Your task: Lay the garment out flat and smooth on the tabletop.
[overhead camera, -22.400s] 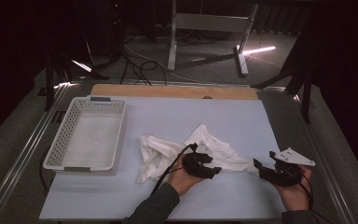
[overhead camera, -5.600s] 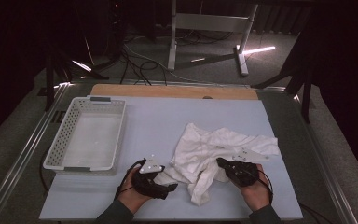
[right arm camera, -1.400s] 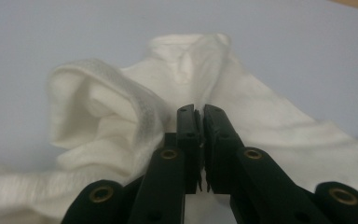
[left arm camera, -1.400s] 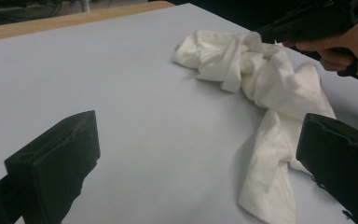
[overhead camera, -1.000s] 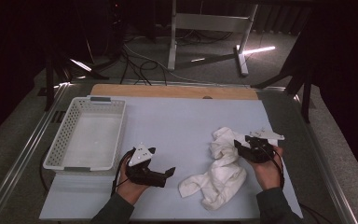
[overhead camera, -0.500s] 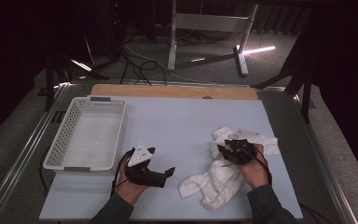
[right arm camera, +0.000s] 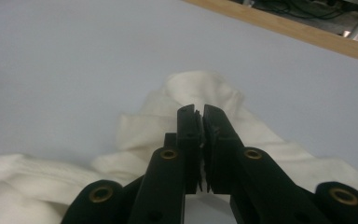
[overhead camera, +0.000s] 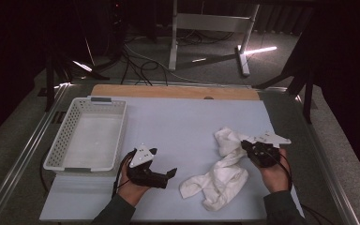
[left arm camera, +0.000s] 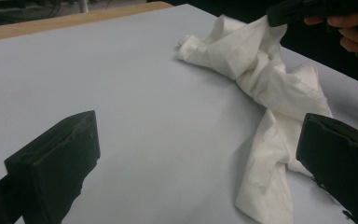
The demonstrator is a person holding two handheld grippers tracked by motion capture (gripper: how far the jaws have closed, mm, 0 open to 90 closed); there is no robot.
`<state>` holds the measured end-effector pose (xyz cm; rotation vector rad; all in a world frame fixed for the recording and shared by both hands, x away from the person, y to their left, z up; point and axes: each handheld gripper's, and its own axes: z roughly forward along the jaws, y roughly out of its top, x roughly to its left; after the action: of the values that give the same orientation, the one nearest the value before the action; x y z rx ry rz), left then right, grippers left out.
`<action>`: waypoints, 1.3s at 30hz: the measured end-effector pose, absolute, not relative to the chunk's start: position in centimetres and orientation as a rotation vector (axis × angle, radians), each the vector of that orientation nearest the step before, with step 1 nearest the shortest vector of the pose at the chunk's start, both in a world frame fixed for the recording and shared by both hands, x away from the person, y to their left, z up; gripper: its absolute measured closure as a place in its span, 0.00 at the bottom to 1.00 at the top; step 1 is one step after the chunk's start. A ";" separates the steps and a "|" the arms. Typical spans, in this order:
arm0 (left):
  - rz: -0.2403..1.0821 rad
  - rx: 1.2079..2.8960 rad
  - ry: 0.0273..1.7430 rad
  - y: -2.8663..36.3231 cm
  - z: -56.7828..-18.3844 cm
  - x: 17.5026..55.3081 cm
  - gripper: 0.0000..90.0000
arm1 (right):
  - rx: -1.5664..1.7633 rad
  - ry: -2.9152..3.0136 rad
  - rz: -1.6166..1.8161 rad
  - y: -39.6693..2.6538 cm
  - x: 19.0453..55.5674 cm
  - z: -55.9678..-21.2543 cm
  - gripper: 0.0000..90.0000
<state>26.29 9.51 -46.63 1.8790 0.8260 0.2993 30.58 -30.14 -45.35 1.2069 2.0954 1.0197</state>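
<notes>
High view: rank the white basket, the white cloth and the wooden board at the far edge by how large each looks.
1. wooden board, longest, though narrow
2. white basket
3. white cloth

Basket and cloth look close in extent; the cloth is bunched up, so that order is unsure.

A white basket with little holes sits on the left of the pale blue bench. A wooden strip runs along the far edge.

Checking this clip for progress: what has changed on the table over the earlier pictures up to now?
The cloth went from spread at mid-table to a twisted bundle at the right. The right gripper has just been closing and is shut on its upper end. The left gripper let go and rests open beside it. The basket stayed put.
</notes>
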 end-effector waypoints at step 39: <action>0.285 1.888 0.816 9.1 -46.8 26.3 0.01 | 1.106 2.330 0.903 -24.6 32.8 -47.7 0.95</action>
<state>26.30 9.07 -46.84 1.8876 0.8164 0.2849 32.77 -24.65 -47.71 1.1065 2.3304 0.9031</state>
